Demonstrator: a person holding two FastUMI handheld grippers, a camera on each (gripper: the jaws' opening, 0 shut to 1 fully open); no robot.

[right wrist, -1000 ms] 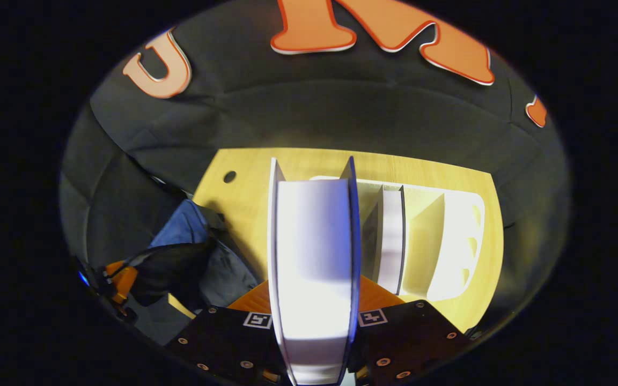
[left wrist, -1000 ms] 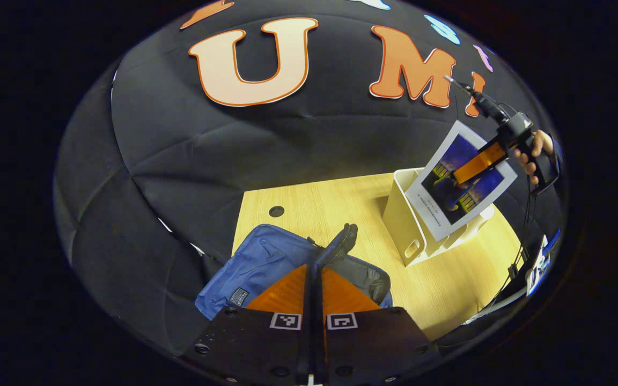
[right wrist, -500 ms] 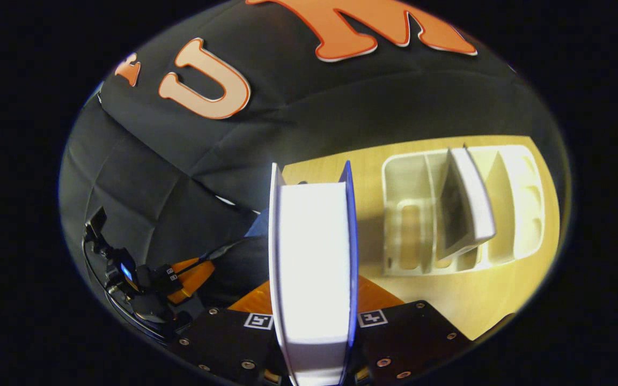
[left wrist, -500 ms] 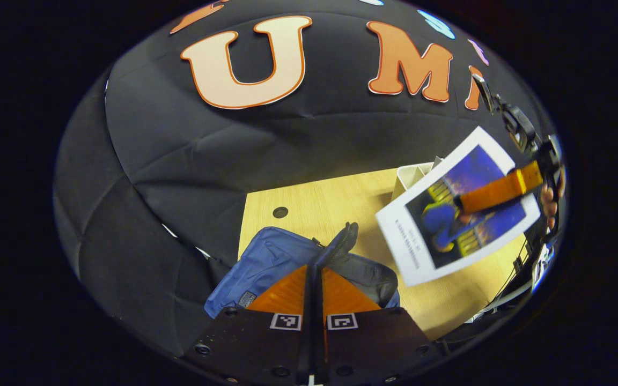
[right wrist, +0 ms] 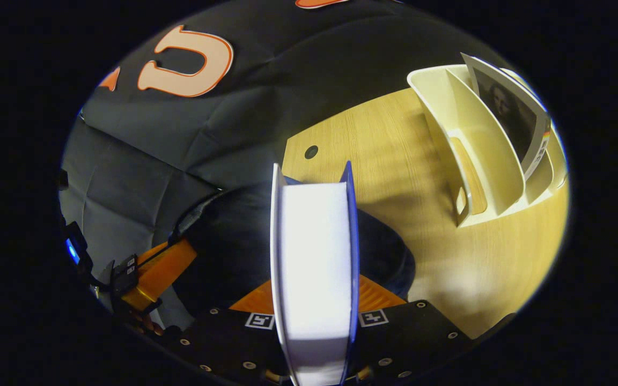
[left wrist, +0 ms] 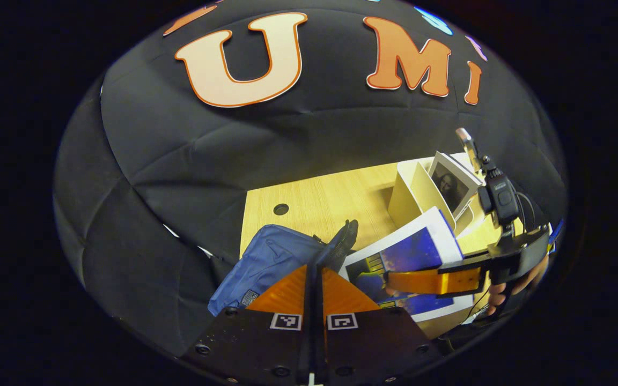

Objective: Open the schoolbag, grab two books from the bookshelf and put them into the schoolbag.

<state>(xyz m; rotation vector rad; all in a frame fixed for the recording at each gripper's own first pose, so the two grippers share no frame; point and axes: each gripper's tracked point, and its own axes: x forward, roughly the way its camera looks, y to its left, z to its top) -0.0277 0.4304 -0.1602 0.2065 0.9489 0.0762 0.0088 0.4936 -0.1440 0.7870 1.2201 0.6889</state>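
Right gripper (right wrist: 313,300) clamped on white-edged book with blue cover (right wrist: 313,268) above open blue fabric schoolbag (left wrist: 271,257), left gripper (left wrist: 313,289) pinching schoolbag's dark flap (left wrist: 344,244), second book (right wrist: 507,110) upright in cream plastic bookshelf (right wrist: 470,155) on light wooden table (right wrist: 395,155)

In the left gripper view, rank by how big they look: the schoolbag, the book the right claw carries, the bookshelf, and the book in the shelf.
1. Schoolbag and carried book: look alike; the left claw hides part of the bag.
2. Bookshelf, farther off, so unsure.
3. Shelved book, smallest.

Both views look down, sharing the schoolbag (left wrist: 277,257) and bookshelf (right wrist: 475,155)
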